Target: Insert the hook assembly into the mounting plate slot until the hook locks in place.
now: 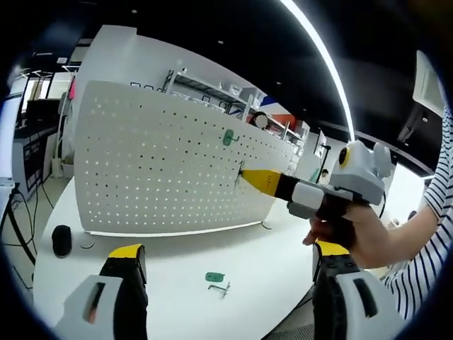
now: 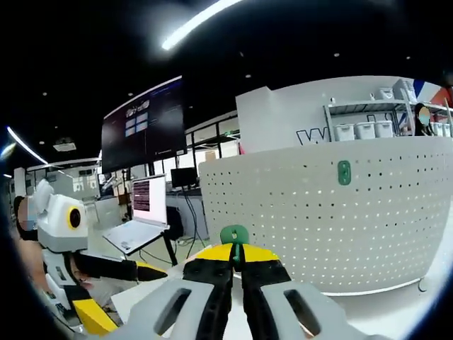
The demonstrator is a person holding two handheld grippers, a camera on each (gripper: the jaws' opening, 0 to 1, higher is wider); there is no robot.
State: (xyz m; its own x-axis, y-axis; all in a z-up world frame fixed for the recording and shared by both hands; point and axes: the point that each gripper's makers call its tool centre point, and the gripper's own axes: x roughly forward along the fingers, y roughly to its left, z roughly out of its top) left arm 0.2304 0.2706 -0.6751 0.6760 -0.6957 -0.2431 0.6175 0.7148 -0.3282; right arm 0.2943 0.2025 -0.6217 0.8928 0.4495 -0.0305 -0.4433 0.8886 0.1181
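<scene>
Fingers [image 2: 225,263] of the right gripper [image 2: 237,256] clench a green hook [image 2: 234,234] close to the white pegboard [image 1: 170,166]. Left gripper [image 1: 230,263] fingers stand apart, released, above the desk [image 1: 177,262], where another green hook [image 1: 216,278] lies; a third [image 1: 228,137] hangs on the pegboard.

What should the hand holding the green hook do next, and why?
Probably ease the right gripper forward, pressing the green hook into the white pegboard. Its jaws are shut on the hook, and in the left gripper view its tip sits right at the board's holes, below a green hook already mounted. A spare hook lies on the table.
</scene>
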